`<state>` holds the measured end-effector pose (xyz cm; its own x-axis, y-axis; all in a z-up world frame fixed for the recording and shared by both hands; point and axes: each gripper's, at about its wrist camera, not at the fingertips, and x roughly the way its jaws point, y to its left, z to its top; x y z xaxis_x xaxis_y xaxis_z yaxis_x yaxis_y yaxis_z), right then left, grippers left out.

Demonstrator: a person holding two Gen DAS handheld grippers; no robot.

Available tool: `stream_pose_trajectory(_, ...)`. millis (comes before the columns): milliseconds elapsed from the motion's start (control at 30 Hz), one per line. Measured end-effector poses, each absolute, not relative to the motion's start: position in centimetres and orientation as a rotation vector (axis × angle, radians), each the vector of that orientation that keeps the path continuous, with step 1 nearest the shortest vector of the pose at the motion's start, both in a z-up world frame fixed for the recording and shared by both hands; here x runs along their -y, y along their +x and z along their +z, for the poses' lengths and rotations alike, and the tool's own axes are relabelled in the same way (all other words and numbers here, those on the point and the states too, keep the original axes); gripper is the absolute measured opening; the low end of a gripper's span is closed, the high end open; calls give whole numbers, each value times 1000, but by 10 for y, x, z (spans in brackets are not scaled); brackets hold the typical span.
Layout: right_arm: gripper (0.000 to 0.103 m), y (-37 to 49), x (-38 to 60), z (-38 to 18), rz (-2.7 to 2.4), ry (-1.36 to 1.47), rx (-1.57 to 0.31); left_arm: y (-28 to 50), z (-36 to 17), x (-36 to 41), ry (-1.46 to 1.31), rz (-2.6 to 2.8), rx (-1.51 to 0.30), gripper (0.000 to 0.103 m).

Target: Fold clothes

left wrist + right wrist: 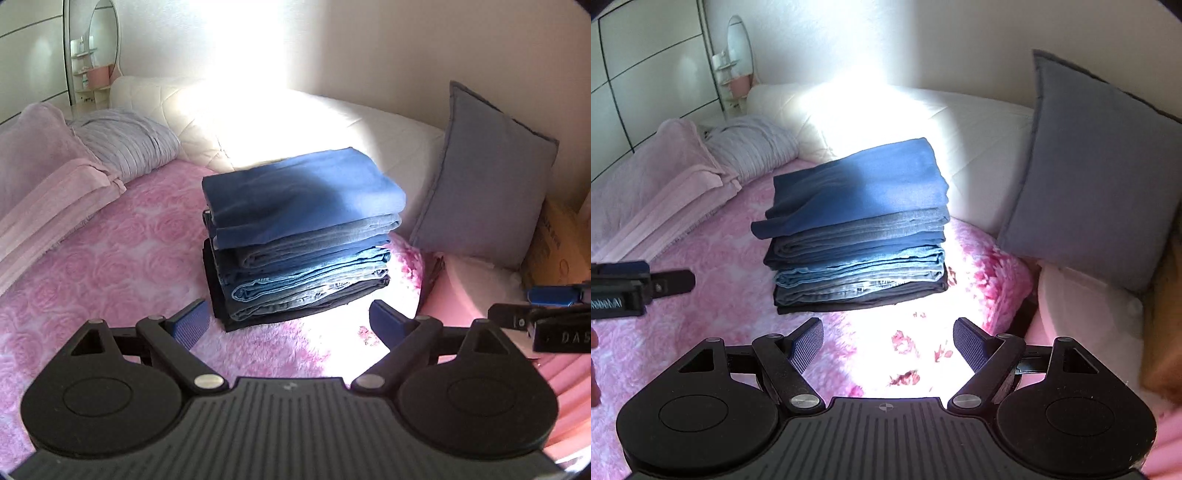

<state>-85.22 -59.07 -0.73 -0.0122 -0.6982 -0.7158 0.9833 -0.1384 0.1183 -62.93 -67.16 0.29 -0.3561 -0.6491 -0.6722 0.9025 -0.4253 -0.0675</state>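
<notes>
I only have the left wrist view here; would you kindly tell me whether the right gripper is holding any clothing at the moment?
Observer: No. The right gripper is open, with only the pink bedspread showing between its fingers.
Operator: Thank you. Does the top item on the stack sit square?
Observer: Not quite. From the right wrist view, the blue top garment overhangs the stack of folded clothes at its near left corner.
Operator: And is anything printed on the bedspread near that gripper?
Observer: Yes, dark pink rose prints lie just ahead of it, in the sunlit patch.
</notes>
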Motion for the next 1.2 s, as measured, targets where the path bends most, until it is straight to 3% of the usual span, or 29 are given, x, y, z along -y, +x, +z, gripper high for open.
stream_pose_trajectory(1200, 80, -884, 578, 2, -1496, 744, -581, -678, 17, 613, 712, -1743, -551, 91)
